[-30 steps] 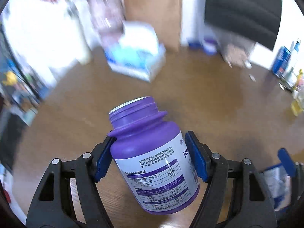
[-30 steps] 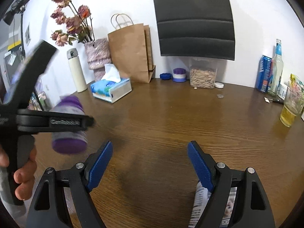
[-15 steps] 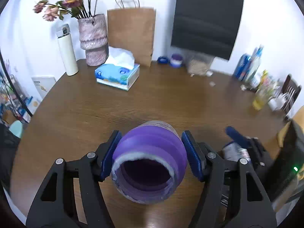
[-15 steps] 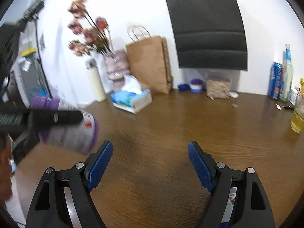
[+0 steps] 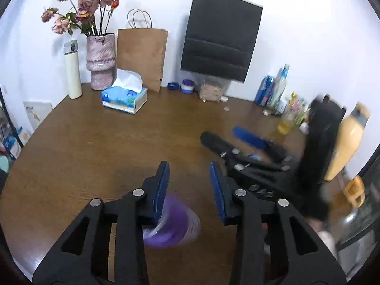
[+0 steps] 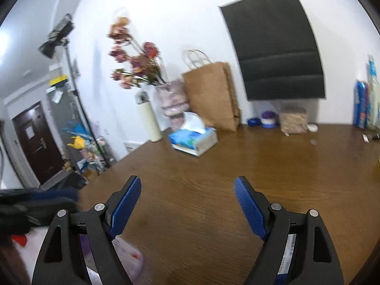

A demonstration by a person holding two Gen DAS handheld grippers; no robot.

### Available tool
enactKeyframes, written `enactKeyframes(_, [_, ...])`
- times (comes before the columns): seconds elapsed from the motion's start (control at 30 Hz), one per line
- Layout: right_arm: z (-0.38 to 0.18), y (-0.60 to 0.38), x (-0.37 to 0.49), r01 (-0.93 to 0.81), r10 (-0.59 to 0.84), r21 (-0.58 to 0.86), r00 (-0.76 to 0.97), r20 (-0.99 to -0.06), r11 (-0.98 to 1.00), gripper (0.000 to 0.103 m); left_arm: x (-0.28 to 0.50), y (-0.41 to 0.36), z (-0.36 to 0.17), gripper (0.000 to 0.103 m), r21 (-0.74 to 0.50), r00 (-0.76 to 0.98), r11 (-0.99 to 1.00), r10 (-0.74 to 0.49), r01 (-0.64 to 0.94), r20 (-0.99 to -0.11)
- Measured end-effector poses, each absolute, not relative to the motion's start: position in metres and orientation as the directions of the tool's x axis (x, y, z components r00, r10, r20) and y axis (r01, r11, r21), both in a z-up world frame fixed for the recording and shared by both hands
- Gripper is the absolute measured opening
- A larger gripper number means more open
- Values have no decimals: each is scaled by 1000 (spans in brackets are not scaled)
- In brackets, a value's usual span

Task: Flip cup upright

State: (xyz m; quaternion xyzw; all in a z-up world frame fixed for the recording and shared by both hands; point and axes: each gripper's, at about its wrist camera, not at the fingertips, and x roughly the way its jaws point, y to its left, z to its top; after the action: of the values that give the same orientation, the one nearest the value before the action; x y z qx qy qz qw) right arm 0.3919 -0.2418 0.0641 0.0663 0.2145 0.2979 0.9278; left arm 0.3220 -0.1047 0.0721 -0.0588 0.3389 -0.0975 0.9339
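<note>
The purple bottle with a white label (image 5: 172,223) is a blurred shape below and behind my left gripper's fingers, at the near table edge. It is out of the jaws; I cannot tell whether it stands or lies. My left gripper (image 5: 190,180) is open and empty above it. In the right wrist view the bottle (image 6: 128,258) shows as a blurred purple and white patch behind the left finger. My right gripper (image 6: 187,197) is open and empty over the wooden table; it also shows blurred in the left wrist view (image 5: 237,140).
A tissue box (image 5: 124,98), white thermos (image 5: 72,70), vase of flowers (image 5: 101,60) and brown paper bag (image 5: 141,57) stand at the back. A grain jar (image 5: 210,90), cans, bottles and a glass of yellow drink (image 5: 283,125) line the back right.
My left gripper let go of the purple bottle, which dropped below its fingers; the jaws now stand narrower and empty. My right gripper moved left toward the left gripper.
</note>
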Motion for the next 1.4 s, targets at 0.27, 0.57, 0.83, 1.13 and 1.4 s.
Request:
enactKeyframes(0.27, [51,-234,362,-590,603,186,661,-447,785,85,324,-73,45,84,-145,773,975,-220,165,-596])
enactKeyframes(0.57, [20,-149,324,-892,652,-73,380,-656,447,88,332,27,23,95,-344,729,937,-199,-53,-655])
enactKeyframes(0.83, [-10,-118,386,-790,577,72,378,-724,609,67,325,36,4,95,-389,698,921,-286,13,-656])
enactKeyframes(1.13, [42,-167,382,-706,616,145,477,-627,694,67,289,-33,45,95,-551,494,762,-644,341,-584])
enactKeyframes(1.4, [57,-189,349,-671,598,127,539,-593,730,67,282,-101,57,98,-450,487,794,-607,408,-629])
